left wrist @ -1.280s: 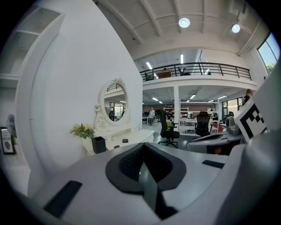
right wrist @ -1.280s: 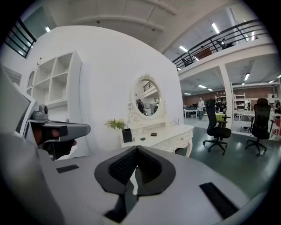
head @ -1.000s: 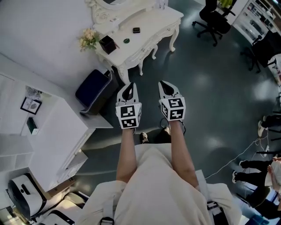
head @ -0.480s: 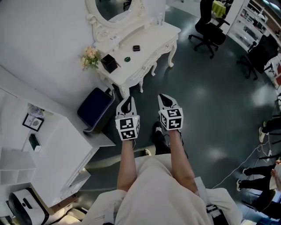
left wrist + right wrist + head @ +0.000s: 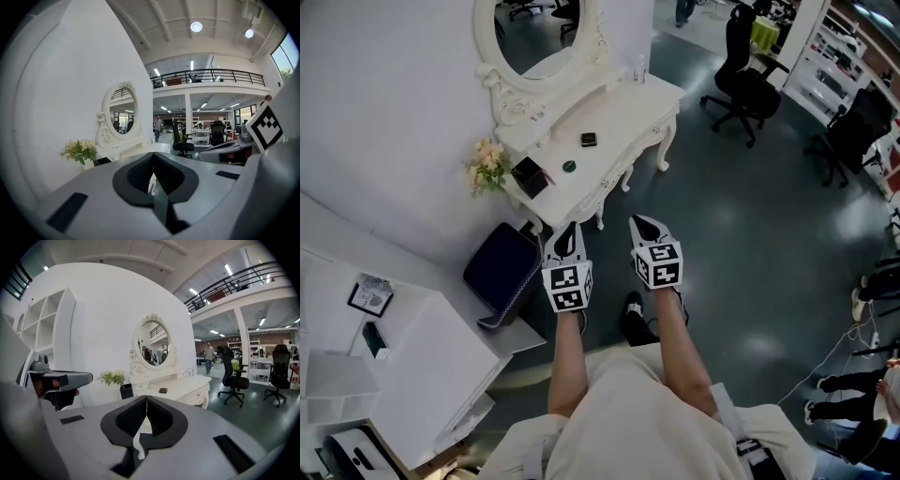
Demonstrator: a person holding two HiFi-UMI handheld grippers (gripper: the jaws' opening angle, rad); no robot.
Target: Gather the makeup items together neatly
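The white desk (image 5: 628, 112) with its oval mirror (image 5: 539, 33) stands at the wall. In the head view its long axis runs from lower left to upper right. The left gripper (image 5: 570, 232) and right gripper (image 5: 639, 225) hang over the floor, short of the desk, each with fingers pressed together on nothing. I judge the gathering is not yet begun: the black box (image 5: 528, 175), square black case (image 5: 589, 140) and round dark item (image 5: 569, 166) lie spread along that axis, apart from each other. They are too small to tell which way they point.
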